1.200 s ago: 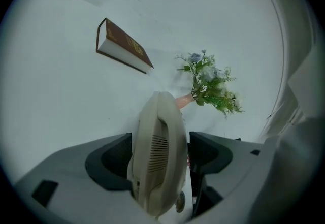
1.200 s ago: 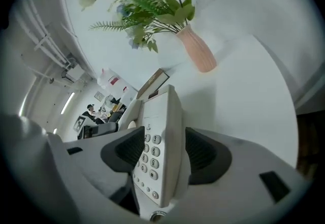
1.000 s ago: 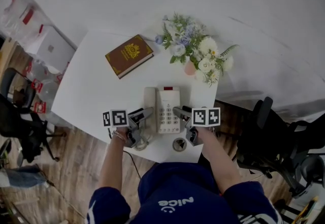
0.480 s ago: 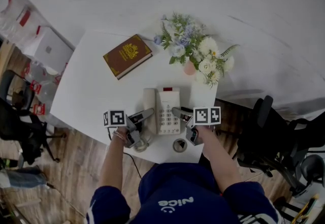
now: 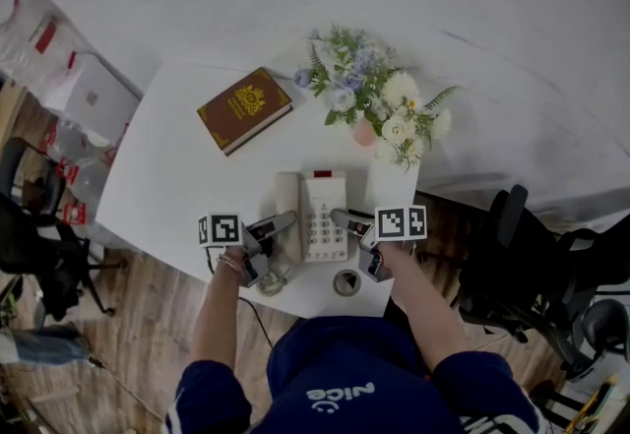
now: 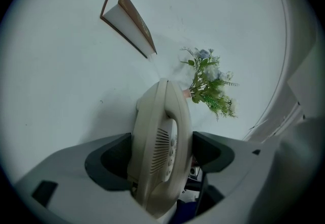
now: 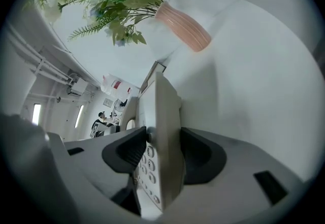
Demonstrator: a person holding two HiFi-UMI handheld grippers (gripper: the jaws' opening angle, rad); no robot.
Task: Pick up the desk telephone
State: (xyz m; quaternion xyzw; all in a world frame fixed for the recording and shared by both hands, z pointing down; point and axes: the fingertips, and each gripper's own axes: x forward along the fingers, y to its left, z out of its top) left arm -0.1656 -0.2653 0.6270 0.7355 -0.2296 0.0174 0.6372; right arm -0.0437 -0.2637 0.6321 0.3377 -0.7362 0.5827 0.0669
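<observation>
Desk telephone (image 5: 313, 216) sits at 6 o'clock on table (image 5: 177, 176). Left gripper (image 6: 161, 159), jaws newly widened, straddles handset (image 6: 147, 136) unclenched. Right gripper (image 7: 163, 154), jaws just closing, clamps keypad edge (image 7: 146, 167).

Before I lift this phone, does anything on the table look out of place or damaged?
Nothing looks spilled or damaged. The book lies askew to the desk telephone, and the vase of flowers stands close to the far right corner of the table.
</observation>
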